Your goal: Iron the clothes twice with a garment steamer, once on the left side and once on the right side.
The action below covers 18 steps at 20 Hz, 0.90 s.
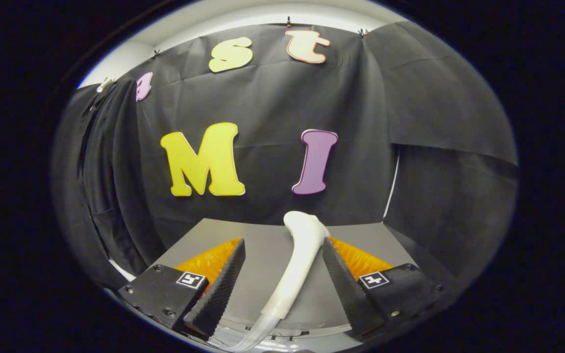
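My gripper [282, 267] fingers are spread around the steamer handle [298, 267], not pinching it. I judge both ironing passes remain.

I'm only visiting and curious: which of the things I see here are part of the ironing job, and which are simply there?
Part of the job:
- white steamer handle, standing between the fingers, nearer one of them
- its hose
- claw, open, not pressing the handle
- dark garment hanging beside the table, probably the clothes

Just there:
- grey table
- black cloth wall

Black cloth wall [272, 98] behind grey table [263, 245]
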Tool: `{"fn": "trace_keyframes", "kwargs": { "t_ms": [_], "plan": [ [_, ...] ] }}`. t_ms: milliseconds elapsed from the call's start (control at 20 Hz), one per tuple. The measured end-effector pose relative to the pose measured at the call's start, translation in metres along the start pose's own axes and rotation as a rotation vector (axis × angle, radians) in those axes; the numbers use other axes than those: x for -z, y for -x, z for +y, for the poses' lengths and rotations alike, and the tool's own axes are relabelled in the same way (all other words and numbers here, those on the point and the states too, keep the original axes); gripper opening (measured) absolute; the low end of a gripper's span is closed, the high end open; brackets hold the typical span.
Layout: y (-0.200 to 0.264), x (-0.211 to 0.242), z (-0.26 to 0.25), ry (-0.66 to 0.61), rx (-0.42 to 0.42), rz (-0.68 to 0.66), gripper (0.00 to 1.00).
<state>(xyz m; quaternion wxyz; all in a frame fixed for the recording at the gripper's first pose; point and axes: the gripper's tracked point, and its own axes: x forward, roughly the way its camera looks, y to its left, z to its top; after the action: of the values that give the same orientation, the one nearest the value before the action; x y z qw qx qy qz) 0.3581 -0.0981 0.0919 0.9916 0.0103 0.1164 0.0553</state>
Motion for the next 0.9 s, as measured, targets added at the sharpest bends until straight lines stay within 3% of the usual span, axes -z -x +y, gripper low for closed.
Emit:
{"fn": "trace_keyframes", "kwargs": {
  "t_ms": [450, 900],
  "plan": [
    [-0.069, 0.067, -0.014, -0.108, -0.009, 0.232, 0.97],
    [-0.078, 0.081, -0.003, -0.199, -0.042, 0.245, 0.63]
  ]
}}
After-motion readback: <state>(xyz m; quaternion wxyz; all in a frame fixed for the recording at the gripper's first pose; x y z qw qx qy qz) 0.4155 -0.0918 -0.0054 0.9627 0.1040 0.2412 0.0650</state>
